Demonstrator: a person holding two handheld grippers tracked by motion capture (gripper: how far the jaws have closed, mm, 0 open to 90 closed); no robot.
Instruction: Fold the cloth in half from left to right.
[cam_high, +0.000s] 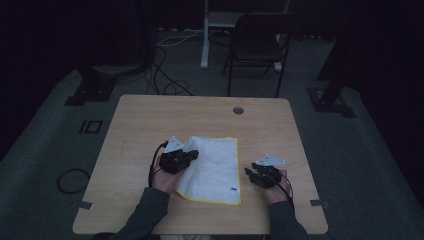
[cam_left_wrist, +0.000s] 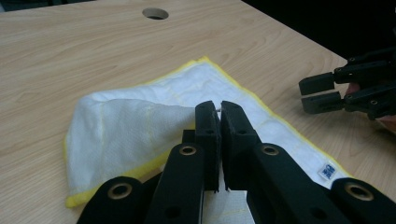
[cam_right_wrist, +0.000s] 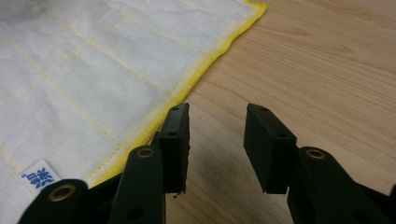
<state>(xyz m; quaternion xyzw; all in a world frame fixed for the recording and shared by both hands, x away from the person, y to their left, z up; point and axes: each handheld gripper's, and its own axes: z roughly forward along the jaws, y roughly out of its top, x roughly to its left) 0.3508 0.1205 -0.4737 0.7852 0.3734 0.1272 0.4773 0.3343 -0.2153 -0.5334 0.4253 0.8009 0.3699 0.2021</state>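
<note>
Dim light covers a pale wooden table (cam_high: 150, 120) with a round cable hole (cam_high: 238, 110) near its far edge and wide bare wood all around the work. At the centre of the high view lies a white cloth (cam_high: 215, 165) hemmed in yellow, its right and near edges flat, its left corner folded up and over. In the left gripper view, the left gripper (cam_left_wrist: 219, 108) is clenched on that lifted corner, the cloth pinched between its 2 jaws. At the lower right of the high view, the right gripper (cam_high: 251, 173) hovers just beside the cloth's right hem; its jaws stand apart with nothing between them, over bare wood. A small blue label (cam_right_wrist: 39, 178) sits near that hem.
</note>
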